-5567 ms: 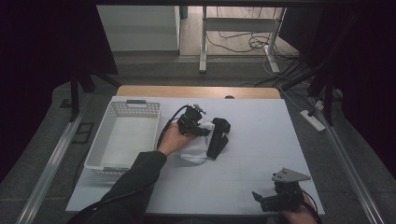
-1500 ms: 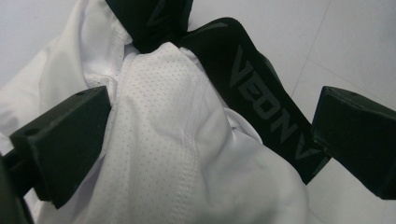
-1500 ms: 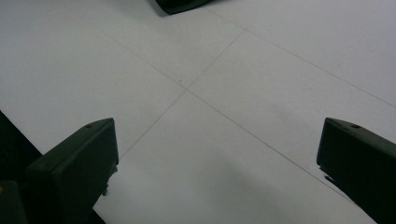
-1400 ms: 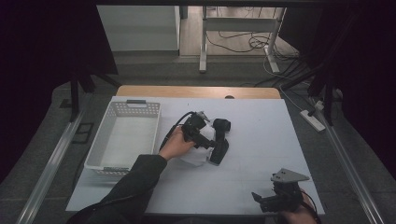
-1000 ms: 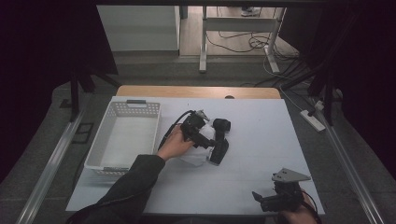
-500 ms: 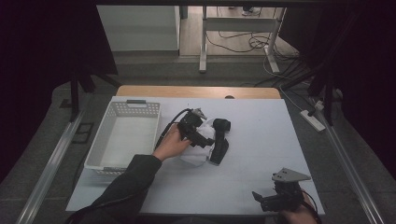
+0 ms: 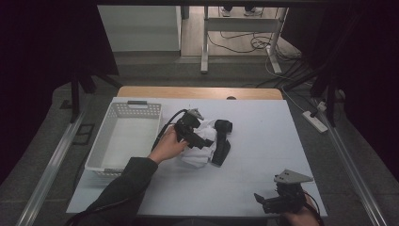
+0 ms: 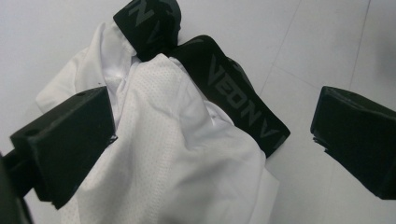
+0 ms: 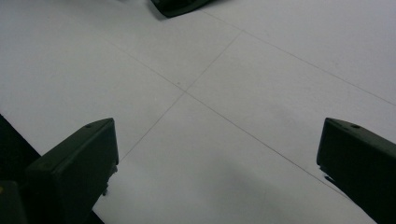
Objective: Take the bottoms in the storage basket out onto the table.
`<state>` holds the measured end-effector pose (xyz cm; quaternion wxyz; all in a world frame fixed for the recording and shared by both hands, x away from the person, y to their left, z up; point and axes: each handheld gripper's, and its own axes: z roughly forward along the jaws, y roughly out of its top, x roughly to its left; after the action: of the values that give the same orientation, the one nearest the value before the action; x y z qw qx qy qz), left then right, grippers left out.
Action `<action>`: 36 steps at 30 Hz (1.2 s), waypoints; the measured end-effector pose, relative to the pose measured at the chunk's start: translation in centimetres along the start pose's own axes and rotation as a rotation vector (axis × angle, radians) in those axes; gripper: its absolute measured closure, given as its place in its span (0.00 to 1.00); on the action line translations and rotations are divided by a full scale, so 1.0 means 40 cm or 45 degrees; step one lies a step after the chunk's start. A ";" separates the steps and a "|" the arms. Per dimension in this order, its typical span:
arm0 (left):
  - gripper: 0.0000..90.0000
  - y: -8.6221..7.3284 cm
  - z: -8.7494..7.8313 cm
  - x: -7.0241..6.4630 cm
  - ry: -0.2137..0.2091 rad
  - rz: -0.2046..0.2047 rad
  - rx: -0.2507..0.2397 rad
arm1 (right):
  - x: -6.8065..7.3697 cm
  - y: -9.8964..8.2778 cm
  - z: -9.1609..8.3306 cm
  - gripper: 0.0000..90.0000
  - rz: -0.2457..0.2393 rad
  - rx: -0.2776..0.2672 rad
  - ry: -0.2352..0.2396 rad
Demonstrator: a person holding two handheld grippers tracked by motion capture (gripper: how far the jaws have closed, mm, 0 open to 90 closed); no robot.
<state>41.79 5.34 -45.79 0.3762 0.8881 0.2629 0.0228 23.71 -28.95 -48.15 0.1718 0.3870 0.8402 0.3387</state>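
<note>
A white mesh garment (image 7: pixel 194 154) with a black lettered waistband (image 7: pixel 221 141) lies bunched in the middle of the white table (image 7: pixel 268 136). My left gripper (image 7: pixel 199 140), held in a hand, hovers right over it. In the left gripper view the jaws stand wide apart, open, around the white mesh (image 8: pixel 187 158), and the waistband (image 8: pixel 233 102) runs diagonally between them. My right gripper (image 7: pixel 261 200) rests low at the table's near right corner. It is open over the bare tabletop (image 9: pixel 219 116), far from the garment.
A white plastic basket (image 7: pixel 99 155) stands at the table's left side. A dark corner of the waistband (image 9: pixel 180 5) peeks in at the top of the right gripper view. Bare table surface lies between the garment and my right gripper.
My left gripper has shifted slightly over the garment, and more white cloth now shows bunched beside the black band. The right gripper has stayed put.
</note>
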 end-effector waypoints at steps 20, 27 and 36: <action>0.00 -0.024 -0.053 -0.006 0.031 0.006 -0.052 | 0.000 0.000 0.000 0.00 0.000 -0.002 -0.001; 0.00 -0.042 -0.082 -0.003 0.039 -0.008 -0.073 | 0.000 0.000 0.000 0.00 0.001 0.000 -0.002; 0.00 -0.071 -0.109 0.002 0.048 -0.035 -0.093 | -0.001 0.000 0.000 0.00 0.005 -0.001 -0.002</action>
<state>39.55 9.88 -44.61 0.4037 0.8695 0.2812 0.0437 23.74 -28.97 -48.14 0.1719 0.3888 0.8392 0.3392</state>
